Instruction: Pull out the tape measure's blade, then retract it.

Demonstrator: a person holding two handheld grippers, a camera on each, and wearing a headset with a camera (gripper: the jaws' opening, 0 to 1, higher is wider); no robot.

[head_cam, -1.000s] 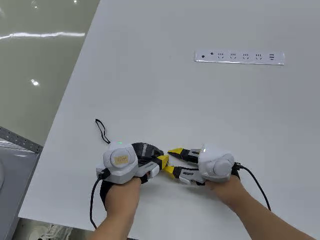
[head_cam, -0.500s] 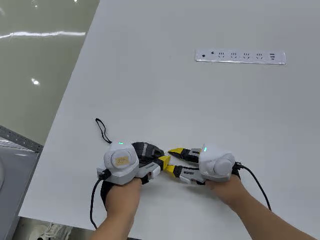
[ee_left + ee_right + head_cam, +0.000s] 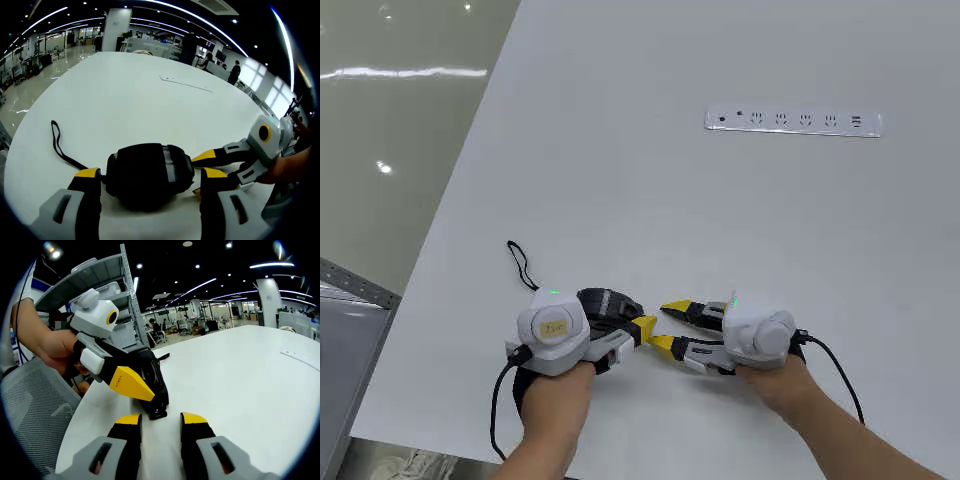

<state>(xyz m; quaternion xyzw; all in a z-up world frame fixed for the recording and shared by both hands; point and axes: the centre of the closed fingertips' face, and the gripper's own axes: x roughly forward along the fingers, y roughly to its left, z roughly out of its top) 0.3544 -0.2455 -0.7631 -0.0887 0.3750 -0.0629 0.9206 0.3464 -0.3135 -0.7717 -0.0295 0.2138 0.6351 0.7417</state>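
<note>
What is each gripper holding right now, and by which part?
Left gripper: the tape measure, clamped across the sides of its case. Right gripper: nothing; its jaws stand open just short of the tape measure.

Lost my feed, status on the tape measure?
Left hand-held gripper shut on tape measure. Right hand-held gripper open at its front end. Not yet extended. Nothing in the way.

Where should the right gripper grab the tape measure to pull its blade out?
Probably the little tip at the low front corner of the tape measure, coming at it straight on. The left gripper clamps the tape measure's sides, and that corner points at the open jaws of the right gripper.
</note>
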